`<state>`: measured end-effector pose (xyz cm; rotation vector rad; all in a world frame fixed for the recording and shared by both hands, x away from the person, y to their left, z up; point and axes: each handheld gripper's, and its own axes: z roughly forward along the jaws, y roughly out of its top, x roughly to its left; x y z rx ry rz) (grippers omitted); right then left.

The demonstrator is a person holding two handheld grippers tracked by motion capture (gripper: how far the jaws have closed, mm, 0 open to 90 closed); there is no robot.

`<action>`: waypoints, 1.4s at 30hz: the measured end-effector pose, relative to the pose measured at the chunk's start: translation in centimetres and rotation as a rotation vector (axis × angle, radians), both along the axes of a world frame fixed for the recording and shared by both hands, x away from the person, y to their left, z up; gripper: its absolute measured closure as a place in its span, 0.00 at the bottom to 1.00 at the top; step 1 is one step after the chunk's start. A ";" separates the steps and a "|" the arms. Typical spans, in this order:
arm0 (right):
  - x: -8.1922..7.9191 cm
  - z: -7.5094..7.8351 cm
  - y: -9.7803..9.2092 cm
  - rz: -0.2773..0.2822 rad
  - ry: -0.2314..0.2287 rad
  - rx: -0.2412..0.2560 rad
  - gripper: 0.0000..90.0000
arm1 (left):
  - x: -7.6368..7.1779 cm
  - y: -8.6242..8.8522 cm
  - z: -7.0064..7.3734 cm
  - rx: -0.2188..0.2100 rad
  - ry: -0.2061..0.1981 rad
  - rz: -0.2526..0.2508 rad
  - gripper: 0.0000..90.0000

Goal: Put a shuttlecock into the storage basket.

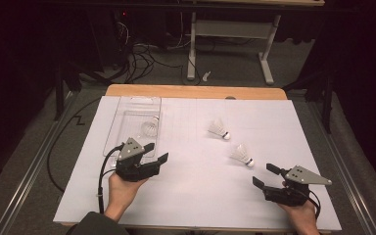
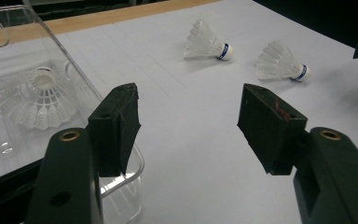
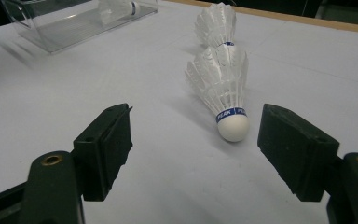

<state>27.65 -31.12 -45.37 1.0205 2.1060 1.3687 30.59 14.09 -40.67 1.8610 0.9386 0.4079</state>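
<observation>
At the left of the white table sheet (image 1: pixel 186 186) a clear plastic tray (image 1: pixel 127 110) lies flat, and one white feather shuttlecock (image 1: pixel 149 128) rests inside it, near the tray's right wall, its cork end turned toward the far side. Just below the tray's near edge the left gripper (image 1: pixel 155 152) is held in a hand, its jaws spread apart with nothing between them; in its own view one jaw stands over the tray's rounded corner.

Toward the middle, a second shuttlecock (image 1: pixel 219 129) lies on its side on the bare sheet, feathers fanned up-left, white cork with a blue band pointing down-right. Just beside it, nearer the right gripper, a third shuttlecock (image 1: pixel 242 155) lies the same way; its band reads "PEAK" in the right gripper view (image 3: pixel 223 91).

At the right, the right gripper (image 1: pixel 266 175) sits low over the sheet, jaws wide and empty, aimed at that third shuttlecock, close but apart from it.

Three shuttlecocks in all: one in the tray, two loose. One tray, two grippers.
</observation>
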 end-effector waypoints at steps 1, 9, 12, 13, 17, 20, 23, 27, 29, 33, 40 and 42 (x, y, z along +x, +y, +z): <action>0.0 0.0 0.0 0.000 0.001 -0.001 0.29 | 0.1 -0.1 0.0 -0.001 0.001 -0.003 0.43; 0.0 0.0 0.0 0.002 0.000 -0.001 0.29 | 0.9 -1.2 0.2 -0.002 0.009 -0.028 0.43; 0.0 0.0 0.0 0.002 -0.001 -0.001 0.29 | 1.1 -1.5 0.2 -0.004 0.014 -0.037 0.43; 0.0 0.0 0.0 0.002 -0.001 -0.001 0.29 | 1.2 -1.7 0.1 -0.004 0.015 -0.041 0.43; 0.0 0.0 0.0 0.004 -0.001 -0.002 0.29 | 1.6 -2.2 0.1 -0.005 0.022 -0.050 0.43; 0.0 0.0 0.0 0.004 -0.001 -0.001 0.29 | 2.0 -2.5 0.1 -0.003 0.030 -0.058 0.43; 0.0 0.0 0.0 0.004 -0.001 0.000 0.29 | 2.4 -2.9 0.1 -0.003 0.037 -0.064 0.43; 0.0 0.0 0.0 0.005 0.000 0.000 0.29 | 3.0 -3.4 0.2 0.004 0.042 -0.074 0.43; 0.0 0.0 0.0 0.005 -0.001 0.000 0.29 | 3.2 -3.7 0.3 0.004 0.044 -0.076 0.43; 0.0 0.0 0.0 0.005 -0.001 0.000 0.29 | 3.7 -4.4 0.4 0.004 0.046 -0.085 0.43; 0.0 0.0 0.0 0.007 -0.001 0.000 0.29 | 4.7 -5.3 0.4 0.009 0.052 -0.100 0.44; 0.0 0.0 0.0 0.007 -0.001 0.000 0.29 | 4.9 -5.6 0.4 0.001 0.055 -0.100 0.44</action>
